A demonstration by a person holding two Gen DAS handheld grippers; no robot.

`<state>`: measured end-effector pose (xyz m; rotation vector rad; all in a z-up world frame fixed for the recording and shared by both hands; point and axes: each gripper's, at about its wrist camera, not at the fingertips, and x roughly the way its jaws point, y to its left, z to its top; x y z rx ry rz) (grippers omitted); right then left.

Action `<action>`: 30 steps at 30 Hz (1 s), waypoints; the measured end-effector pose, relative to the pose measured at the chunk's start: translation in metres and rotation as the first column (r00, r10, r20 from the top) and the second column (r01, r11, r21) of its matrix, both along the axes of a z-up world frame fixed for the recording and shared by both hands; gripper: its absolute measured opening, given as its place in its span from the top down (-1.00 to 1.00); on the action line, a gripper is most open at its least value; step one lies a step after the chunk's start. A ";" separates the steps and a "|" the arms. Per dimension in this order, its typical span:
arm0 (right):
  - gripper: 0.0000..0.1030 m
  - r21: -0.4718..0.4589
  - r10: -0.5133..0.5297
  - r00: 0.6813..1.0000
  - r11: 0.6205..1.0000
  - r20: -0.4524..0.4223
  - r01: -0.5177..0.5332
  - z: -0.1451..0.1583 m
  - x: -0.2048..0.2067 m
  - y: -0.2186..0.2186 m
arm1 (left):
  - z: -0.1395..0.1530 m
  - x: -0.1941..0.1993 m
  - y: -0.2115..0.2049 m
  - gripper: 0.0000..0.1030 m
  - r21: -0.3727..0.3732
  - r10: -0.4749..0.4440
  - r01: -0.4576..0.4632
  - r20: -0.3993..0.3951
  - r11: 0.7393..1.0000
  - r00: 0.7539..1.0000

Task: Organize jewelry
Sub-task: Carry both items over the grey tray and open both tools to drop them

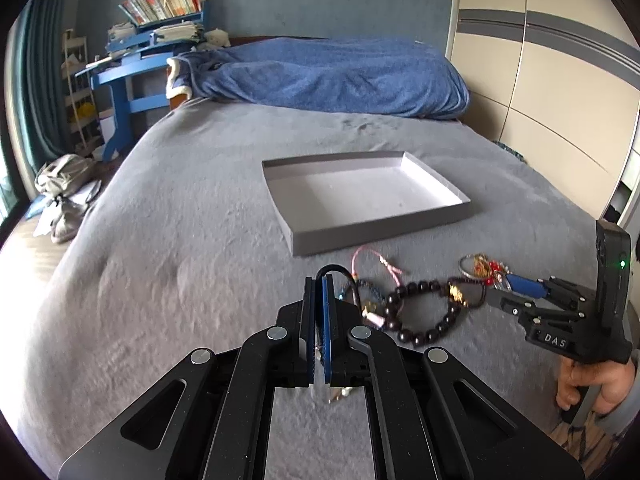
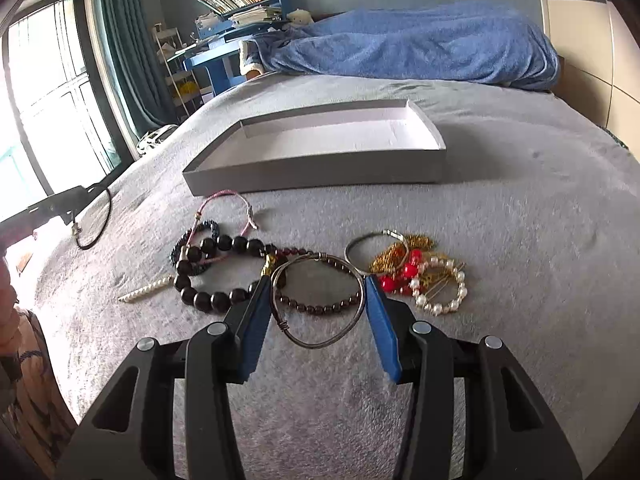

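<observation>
A pile of jewelry lies on the grey bed: a dark bead bracelet (image 2: 218,268), a pink cord bracelet (image 2: 228,208), a silver wire bangle (image 2: 318,300), a pearl bracelet (image 2: 442,288) and red beads (image 2: 404,274). An empty grey tray (image 2: 320,168) sits behind them, also in the left wrist view (image 1: 380,224). My left gripper (image 1: 319,284) is shut on a black cord bracelet (image 2: 98,220), held above the bed left of the pile. My right gripper (image 2: 318,284) is open, its blue pads on either side of the wire bangle.
A blue blanket (image 1: 332,76) lies across the far end of the bed. A blue desk with books (image 1: 140,60) stands at the back left. A wardrobe (image 1: 540,80) runs along the right. A window (image 2: 52,92) is on the left.
</observation>
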<state>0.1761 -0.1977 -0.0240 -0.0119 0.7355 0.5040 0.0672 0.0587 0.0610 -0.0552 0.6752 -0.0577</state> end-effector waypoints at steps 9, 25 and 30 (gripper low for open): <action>0.10 -0.026 -0.014 1.000 1.000 0.022 0.014 0.019 0.037 0.003 | 0.011 0.048 -0.006 0.93 -0.004 -0.015 0.015 0.018 1.000 1.000; 0.09 -0.028 -0.010 1.000 1.000 -0.015 0.010 0.052 0.184 0.036 | 0.007 0.180 -0.016 0.93 0.069 0.019 -0.017 -0.035 0.997 0.999; 0.09 -0.067 -0.008 0.999 0.998 -0.051 0.005 0.037 0.221 0.050 | -0.013 0.211 -0.016 0.93 0.094 0.034 -0.026 -0.078 0.995 0.996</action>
